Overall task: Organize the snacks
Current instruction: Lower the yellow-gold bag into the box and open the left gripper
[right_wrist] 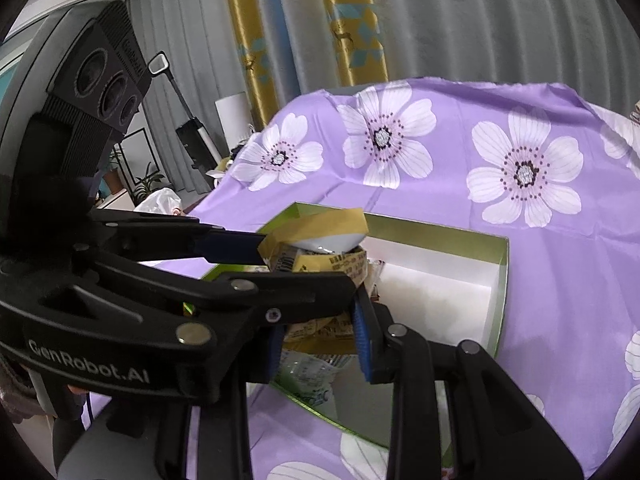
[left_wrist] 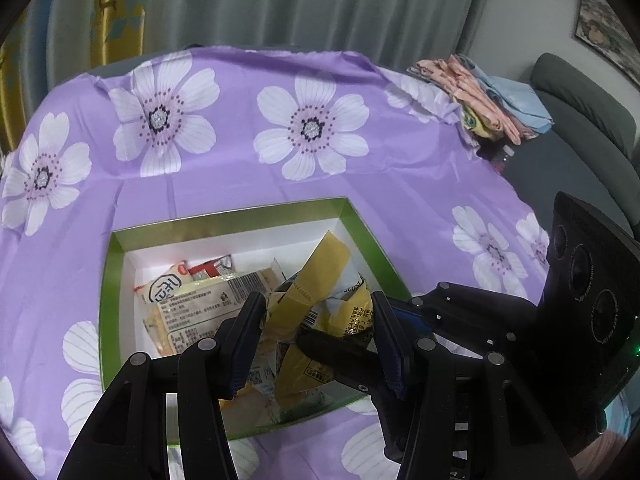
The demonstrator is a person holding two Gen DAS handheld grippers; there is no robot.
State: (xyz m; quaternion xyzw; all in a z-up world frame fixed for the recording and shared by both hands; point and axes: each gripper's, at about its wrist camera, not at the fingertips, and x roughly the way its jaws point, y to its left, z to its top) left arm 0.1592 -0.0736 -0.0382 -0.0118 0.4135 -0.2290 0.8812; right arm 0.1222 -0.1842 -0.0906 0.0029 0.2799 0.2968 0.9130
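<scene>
A green-rimmed box [left_wrist: 105, 280] with a white inside sits on the purple flowered cloth and holds several snack packets. My left gripper [left_wrist: 318, 316] hangs over the box with its fingers on either side of a crumpled yellow packet [left_wrist: 320, 276]. In the right wrist view that same left gripper [right_wrist: 304, 256] pinches the yellow packet [right_wrist: 320, 226] above the box [right_wrist: 502, 280]. My right gripper [right_wrist: 318, 340] sits just below it, fingers apart around more yellow wrapping. A pale packet with black print [left_wrist: 196, 300] lies in the box on the left.
The table carries a purple cloth with white flowers [left_wrist: 312, 128]. Folded pink and blue cloths [left_wrist: 488, 96] lie at its far right corner beside a grey sofa [left_wrist: 580, 120]. Grey and yellow curtains hang behind. A white plastic bag [right_wrist: 158, 202] and plants sit beyond the table's left edge.
</scene>
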